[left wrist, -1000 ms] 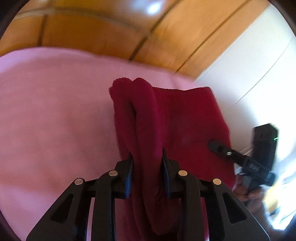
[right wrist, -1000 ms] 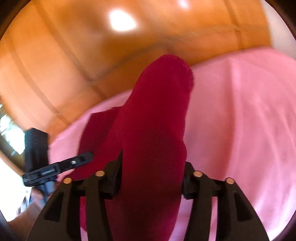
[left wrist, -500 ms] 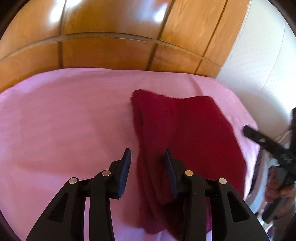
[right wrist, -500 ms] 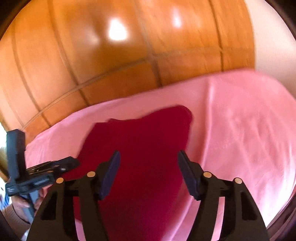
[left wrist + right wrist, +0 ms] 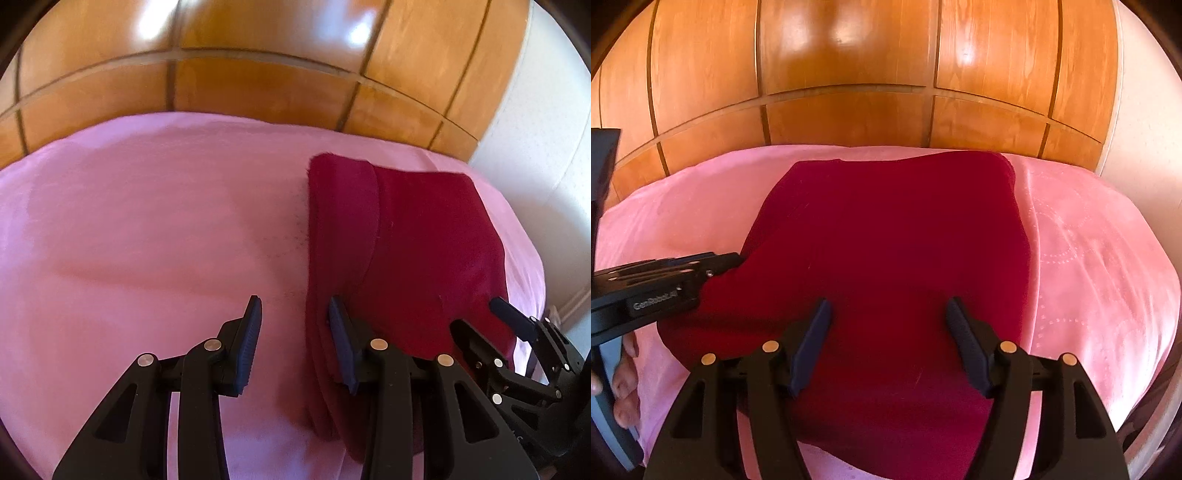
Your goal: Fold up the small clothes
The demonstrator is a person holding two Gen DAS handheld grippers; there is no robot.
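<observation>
Now your left hand-held gripper (image 5: 293, 314) hangs released just above the bed, its jaws spread and holding nothing; the inner one sits over the left edge of the dark red garment (image 5: 406, 251), the outer over bare pink bedsheet (image 5: 147, 221). Your right hand-held gripper (image 5: 886, 317) is likewise spread wide and empty, poised over the near half of the same garment (image 5: 894, 240), apparently not touching it.

Between the two, the garment lies flat on the sheet, doubled over, with a rounded fold along its left side and layered edges showing at the near end. Letting go at both sides looks deliberate: the cloth can settle under its own weight and keep the fold square.

Beyond the bed stands the glossy wooden headboard (image 5: 849, 74), with a pale wall (image 5: 535, 129) to the right. The fold seems placed; another may follow.
</observation>
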